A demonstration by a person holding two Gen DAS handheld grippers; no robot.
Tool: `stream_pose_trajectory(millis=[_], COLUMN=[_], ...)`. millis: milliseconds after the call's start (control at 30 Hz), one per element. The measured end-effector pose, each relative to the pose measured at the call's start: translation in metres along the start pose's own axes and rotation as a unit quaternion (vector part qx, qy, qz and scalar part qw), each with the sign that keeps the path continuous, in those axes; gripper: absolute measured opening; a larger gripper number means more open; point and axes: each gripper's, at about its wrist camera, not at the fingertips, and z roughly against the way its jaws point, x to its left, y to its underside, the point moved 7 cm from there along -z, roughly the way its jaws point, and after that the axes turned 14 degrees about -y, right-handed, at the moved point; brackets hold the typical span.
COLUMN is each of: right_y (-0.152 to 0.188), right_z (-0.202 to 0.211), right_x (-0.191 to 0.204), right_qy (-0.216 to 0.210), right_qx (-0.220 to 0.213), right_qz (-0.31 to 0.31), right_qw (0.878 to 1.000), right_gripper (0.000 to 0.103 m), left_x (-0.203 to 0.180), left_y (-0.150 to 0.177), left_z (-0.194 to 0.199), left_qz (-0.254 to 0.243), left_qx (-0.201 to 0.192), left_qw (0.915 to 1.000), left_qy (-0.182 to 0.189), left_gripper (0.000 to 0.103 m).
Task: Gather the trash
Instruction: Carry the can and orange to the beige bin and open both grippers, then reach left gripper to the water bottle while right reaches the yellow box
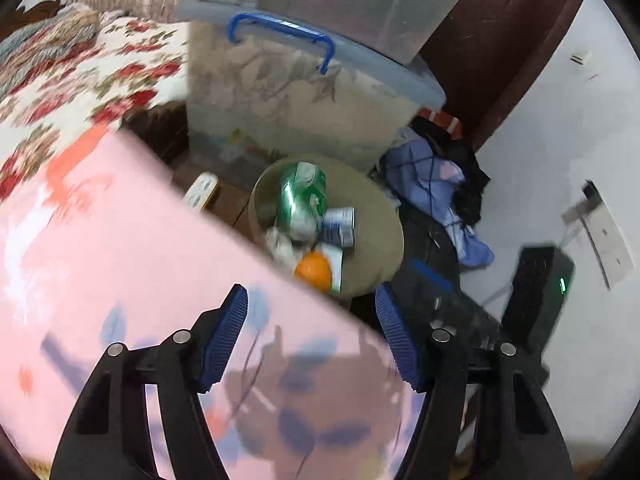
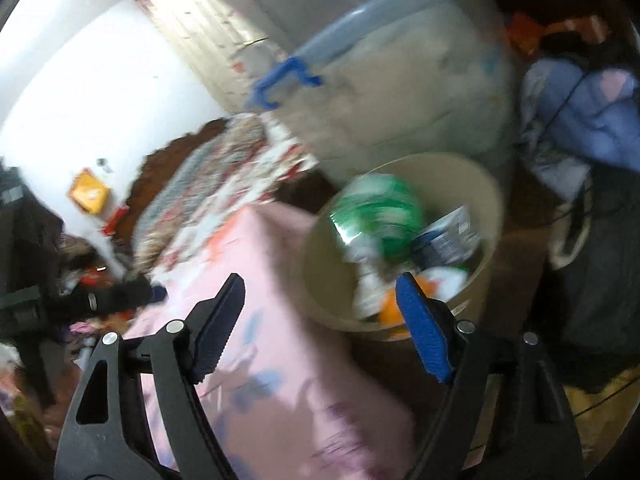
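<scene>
Right up close in the left wrist view, the left gripper [image 1: 312,336] has its two blue pads spread wide with nothing pinched between them. Under it is a pink cloth with blue flowers [image 1: 120,280]. The landmark is the round tan bin [image 1: 380,240], which sits on the floor just past the edge of that pink cloth. The bin lies straight ahead of the left gripper and a bit below it. Inside the bin are a green can [image 1: 302,196], a blue and white can [image 1: 340,224], some white paper, and an orange ball-shaped thing [image 1: 314,270]. The right gripper [image 2: 320,328] is spread wide too and holds nothing; its right pad shows in front of the bin's near rim [image 2: 400,332]. Both are close to the bin, and I cannot tell which is closer. Behind the bin stands a big clear storage box with a blue handle [image 1: 280,32].
</scene>
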Motion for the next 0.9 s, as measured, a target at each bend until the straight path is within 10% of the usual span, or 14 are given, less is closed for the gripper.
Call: stream_pose_trajectory(millis=[200,333,400,600,833,900], right_y=[0.042,0.076,0.097,0.164,0.224,0.231], right_z=[-0.047,-0.083,-0.101,-0.151,-0.207,-0.208], right_x=[0.078,0.136,0.166,0.237,0.262,0.261], right_qy=[-0.092,-0.130,-0.143,-0.161,-0.112,-0.090], right_qx=[0.093,0.161,0.196,0.283,0.365,0.364], right_qz=[0.054,0.112,0.148,0.242,0.354,0.371], right_qw=[0.990,0.972,0.959,0.914,0.854,0.849], right_gripper=[0.068,0.068,0.069,0.093,0.095,0.079], left_x=[0.064,0.133,0.173,0.280,0.305,0.299], left_y=[0.102,0.148,0.162,0.204,0.235,0.248], left_z=[0.064,0.123,0.153,0.202,0.147,0.145], left_qz=[0.036,0.090,0.143,0.234,0.252,0.244], left_qx=[0.007,-0.026,-0.045,-0.047,0.021,0.012], left_qw=[0.9991,0.9898,0.9753,0.8941,0.9012,0.9113], left_qy=[-0.020,-0.107,-0.162,-0.379,-0.352,-0.331], left_gripper=[0.063,0.069,0.076,0.094,0.094,0.080])
